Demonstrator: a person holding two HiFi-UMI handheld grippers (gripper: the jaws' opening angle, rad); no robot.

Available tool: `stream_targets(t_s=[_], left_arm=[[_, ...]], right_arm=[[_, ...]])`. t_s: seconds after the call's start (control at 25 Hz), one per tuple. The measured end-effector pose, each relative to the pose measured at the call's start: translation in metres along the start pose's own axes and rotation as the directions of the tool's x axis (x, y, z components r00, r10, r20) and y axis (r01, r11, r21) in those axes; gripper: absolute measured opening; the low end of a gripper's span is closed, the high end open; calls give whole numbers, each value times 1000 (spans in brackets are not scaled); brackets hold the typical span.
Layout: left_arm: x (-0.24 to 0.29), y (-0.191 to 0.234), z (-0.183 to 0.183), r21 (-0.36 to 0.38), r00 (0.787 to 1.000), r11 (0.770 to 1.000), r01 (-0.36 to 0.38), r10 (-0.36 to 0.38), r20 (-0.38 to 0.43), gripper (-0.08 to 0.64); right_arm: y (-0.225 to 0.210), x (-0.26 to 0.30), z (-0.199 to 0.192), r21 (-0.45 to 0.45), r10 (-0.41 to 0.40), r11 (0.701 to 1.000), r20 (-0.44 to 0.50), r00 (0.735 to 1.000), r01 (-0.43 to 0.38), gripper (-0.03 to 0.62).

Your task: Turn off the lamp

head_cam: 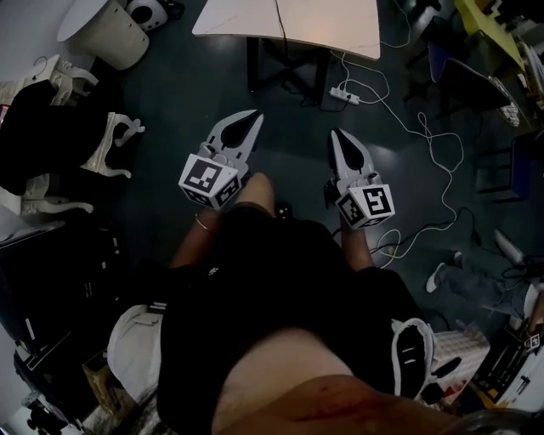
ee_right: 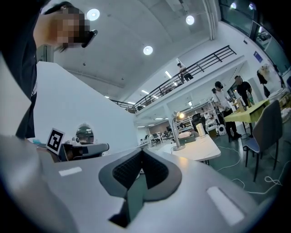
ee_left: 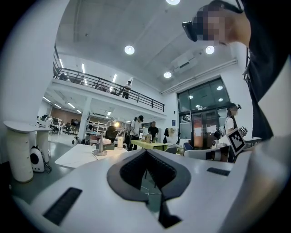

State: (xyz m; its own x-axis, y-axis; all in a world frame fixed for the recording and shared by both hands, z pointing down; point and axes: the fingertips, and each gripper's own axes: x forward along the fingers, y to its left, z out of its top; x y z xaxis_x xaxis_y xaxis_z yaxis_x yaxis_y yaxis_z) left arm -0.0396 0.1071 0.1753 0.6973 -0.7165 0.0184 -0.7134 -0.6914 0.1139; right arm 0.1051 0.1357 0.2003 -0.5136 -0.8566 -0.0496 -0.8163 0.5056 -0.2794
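Lamp [ee_right: 175, 133] lit, slim upright stem, round base, on white table [ee_right: 202, 149].

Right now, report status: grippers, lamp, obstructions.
Left hand-held gripper, right hand-held gripper: both shut, empty. Lamp lit on white table ahead, untouched. Power strip and cable on floor beside table.

Head view steeply down, claw views level, sharing table [head_cam: 246, 17]
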Motion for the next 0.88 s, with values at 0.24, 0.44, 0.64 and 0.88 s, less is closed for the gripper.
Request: stream_targets(t_s=[0.24, 0.44, 0.64, 0.88], left_arm=[[2, 3, -6, -9, 1000, 1000, 18, -18, -13, 6], [-2, 16, -9, -25, 1000, 1000, 0, -1, -20, 6], [-2, 34, -21, -51, 999, 999, -18, 16, -32, 6], [14, 47, -26, -74, 999, 997, 5, -8, -45, 6]], right_arm=[[0, 0, -7, -7, -17, 1000, -30, 999, 16, 0], [2, 12, -9, -8, -14, 1000, -35, 999, 14, 0], [1, 23, -18, 1, -18, 1000, -51, 999, 18, 0], [-8, 38, -24, 6, -45, 999, -76, 996, 45, 0]])
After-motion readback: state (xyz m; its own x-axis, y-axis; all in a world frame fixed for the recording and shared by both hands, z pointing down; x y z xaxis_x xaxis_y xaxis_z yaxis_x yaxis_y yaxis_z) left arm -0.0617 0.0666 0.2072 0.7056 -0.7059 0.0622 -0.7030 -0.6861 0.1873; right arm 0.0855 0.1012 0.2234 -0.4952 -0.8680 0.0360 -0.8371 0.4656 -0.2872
